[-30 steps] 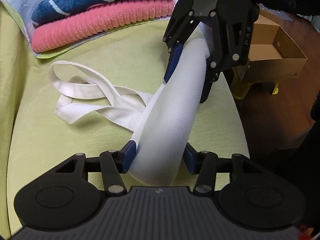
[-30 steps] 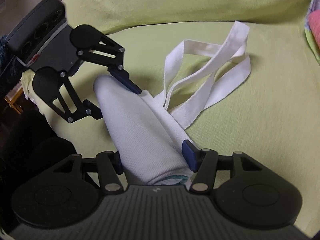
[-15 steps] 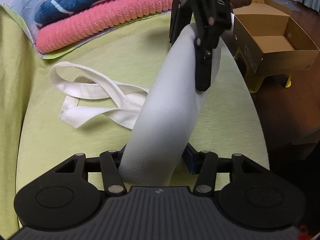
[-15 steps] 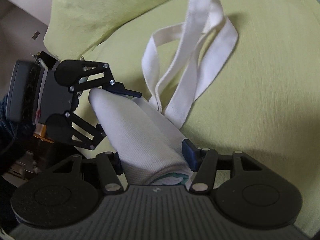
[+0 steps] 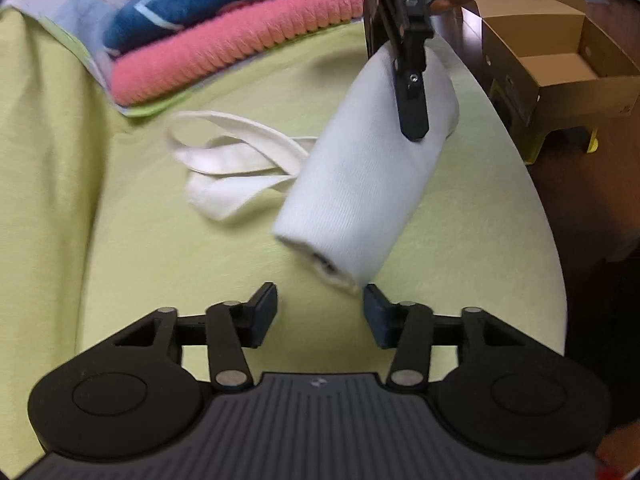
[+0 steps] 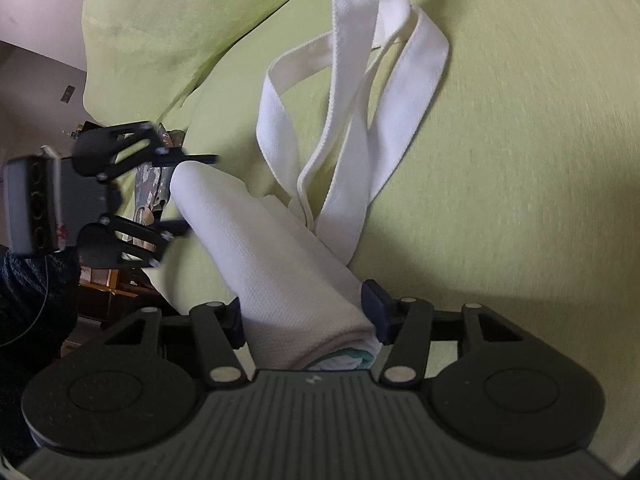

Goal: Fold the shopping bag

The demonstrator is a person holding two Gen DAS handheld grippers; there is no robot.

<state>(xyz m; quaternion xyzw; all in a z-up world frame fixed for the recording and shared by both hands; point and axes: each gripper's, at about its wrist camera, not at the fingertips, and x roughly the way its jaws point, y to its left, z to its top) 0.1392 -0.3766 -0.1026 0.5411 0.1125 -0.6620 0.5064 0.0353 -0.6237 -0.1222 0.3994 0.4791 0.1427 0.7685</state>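
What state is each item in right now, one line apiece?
Shopping bag: rolled up, lifted at one end.
Handles: loose, trailing on the green cover.
Left gripper: open, holding nothing.
Right gripper: shut on the roll.
Cardboard box: open.
Towels: folded, stacked.

A home living room or bedroom, yellow-green cloth cover (image 5: 248, 264) over soft furniture, folded towels (image 5: 224, 36) stacked at its far end, open cardboard box (image 5: 556, 60) beside it on wooden floor (image 5: 592, 196)

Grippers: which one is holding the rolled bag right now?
The right gripper, shut on the rolled bag. The left gripper is open, just clear of the roll's end.
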